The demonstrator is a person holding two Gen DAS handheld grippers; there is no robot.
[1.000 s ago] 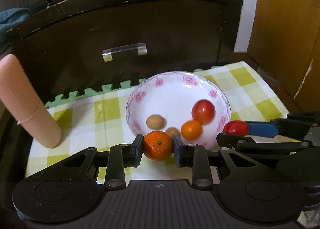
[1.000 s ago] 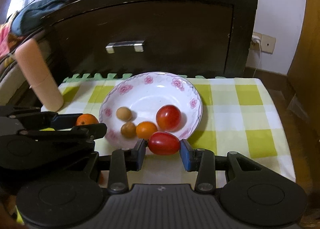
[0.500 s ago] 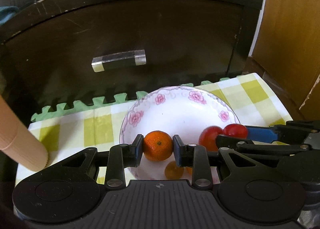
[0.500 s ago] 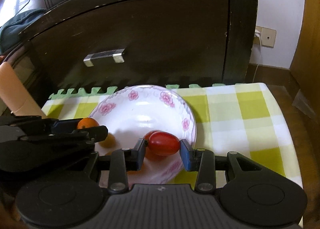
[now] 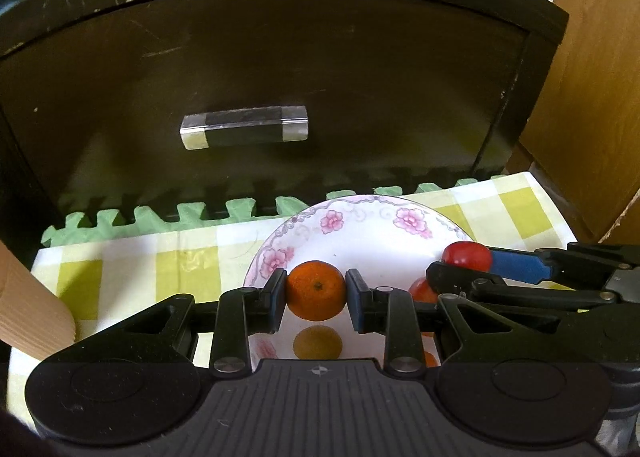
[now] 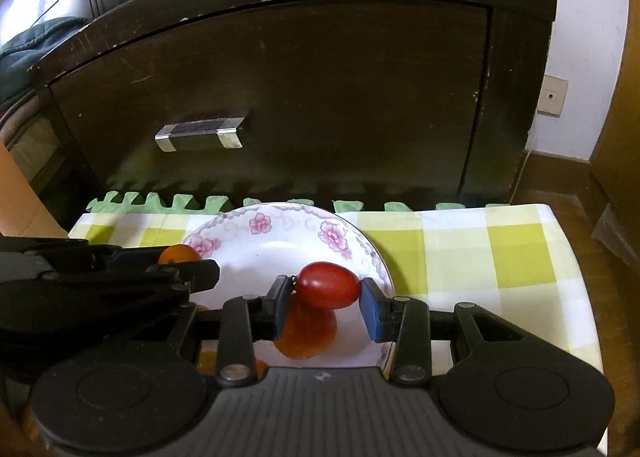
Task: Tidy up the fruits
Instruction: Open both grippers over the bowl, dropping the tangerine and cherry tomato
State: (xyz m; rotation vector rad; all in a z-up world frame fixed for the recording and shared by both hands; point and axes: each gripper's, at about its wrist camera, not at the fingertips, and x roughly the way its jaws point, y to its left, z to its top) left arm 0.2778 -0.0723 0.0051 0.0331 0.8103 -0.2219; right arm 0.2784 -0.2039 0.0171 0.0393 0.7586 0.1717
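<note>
My left gripper (image 5: pixel 316 284) is shut on a small orange (image 5: pixel 316 293) and holds it above the white bowl with pink flowers (image 5: pixel 340 213), over its left half. My right gripper (image 6: pixel 326 291) is shut on an oval red tomato (image 6: pixel 329 284) over the bowl's (image 6: pixel 280 213) right half. Each gripper shows in the other's view: the right one (image 5: pixel 466 262) with its tomato (image 5: pixel 466 256), the left one (image 6: pixel 176 259) with its orange (image 6: pixel 178 254). In the bowl lie a larger red tomato (image 6: pixel 308 333), a brown round fruit (image 5: pixel 317 342) and part of another orange, mostly hidden by the grippers.
The bowl stands on a yellow-and-white checked cloth (image 6: pixel 480 249) over a green foam mat (image 5: pixel 160 217). A dark wooden cabinet with a metal handle (image 5: pixel 244 131) rises just behind. A tan ribbed cylinder (image 5: pixel 24 313) stands at the left, a wooden panel (image 5: pixel 600 77) at the right.
Both grippers have moved forward and up from the bowl's near rim to above its inside, each still holding its fruit. The cabinet now looks closer.
</note>
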